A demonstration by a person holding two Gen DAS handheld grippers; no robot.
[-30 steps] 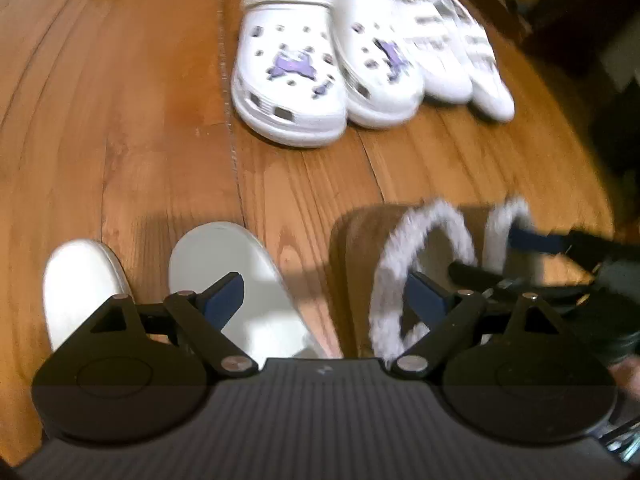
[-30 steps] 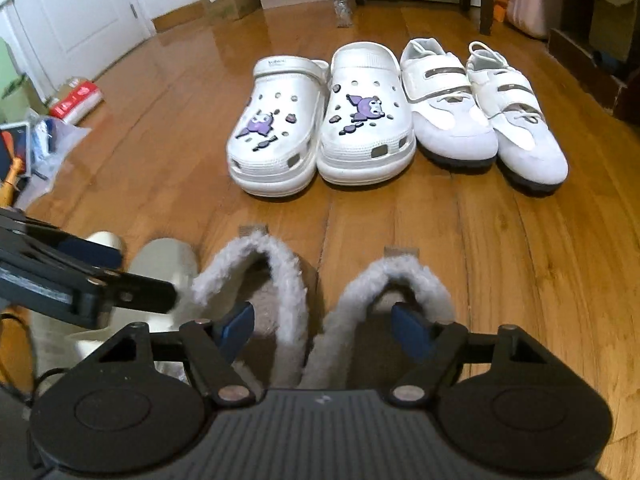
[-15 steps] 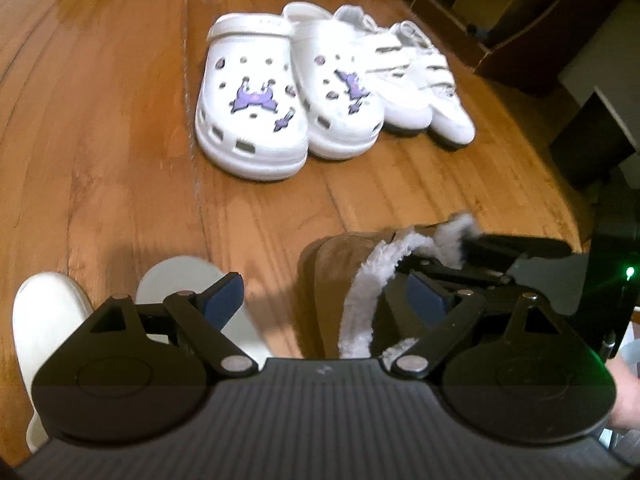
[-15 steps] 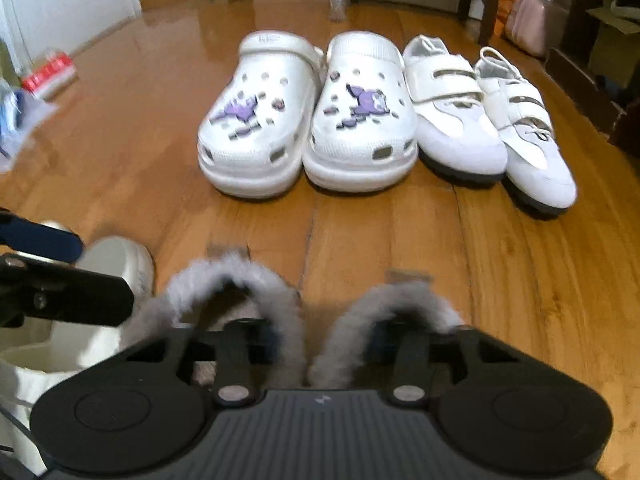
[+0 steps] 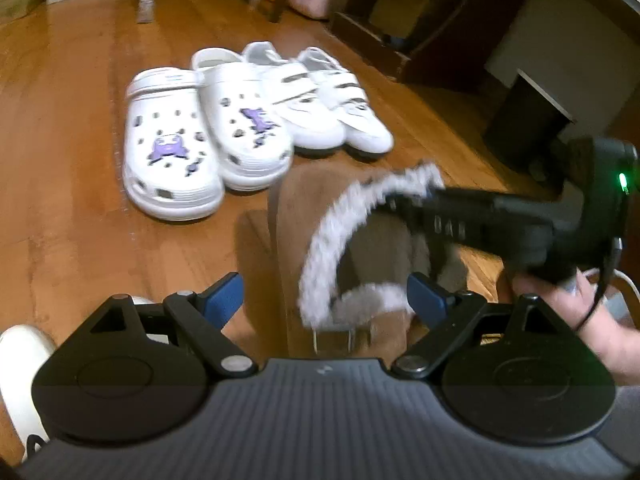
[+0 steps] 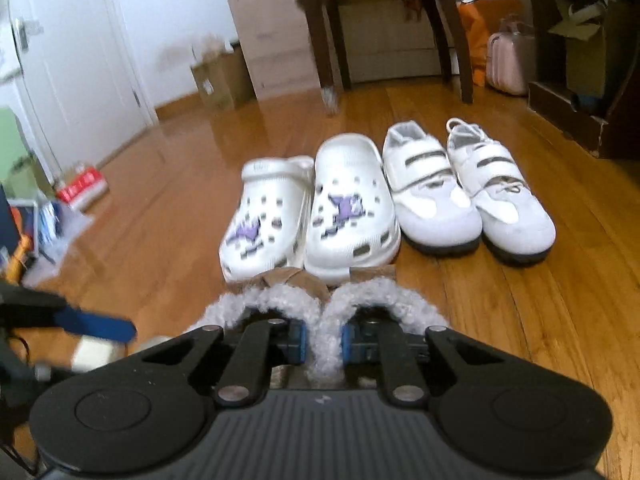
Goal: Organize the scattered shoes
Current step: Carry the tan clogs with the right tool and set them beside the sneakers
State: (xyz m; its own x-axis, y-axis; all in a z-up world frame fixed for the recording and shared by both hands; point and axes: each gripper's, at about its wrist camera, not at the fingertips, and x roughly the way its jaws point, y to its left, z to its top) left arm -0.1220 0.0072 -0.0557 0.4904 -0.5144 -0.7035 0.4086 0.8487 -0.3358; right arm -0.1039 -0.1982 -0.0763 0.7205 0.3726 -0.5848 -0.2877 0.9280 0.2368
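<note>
Ahead of the right tongs (image 6: 323,345), white clogs (image 6: 310,216) and strapped sneakers (image 6: 468,192) line the wooden floor (image 6: 540,320), blocking passage; bare boards lie open to their right and left.

Right gripper (image 6: 323,346) clamps its blue pads together, gripped by a bare hand (image 5: 576,312); left gripper (image 5: 324,300) spreads wide.

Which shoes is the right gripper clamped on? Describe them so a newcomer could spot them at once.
On the wooden floor, four white shoes stand in a row: two clogs with purple charms, then two strap sneakers. Just in front of that row, the right gripper pinches the touching inner collars of the brown slippers. Only these are brown, with pale fleece trim around the openings.
</note>
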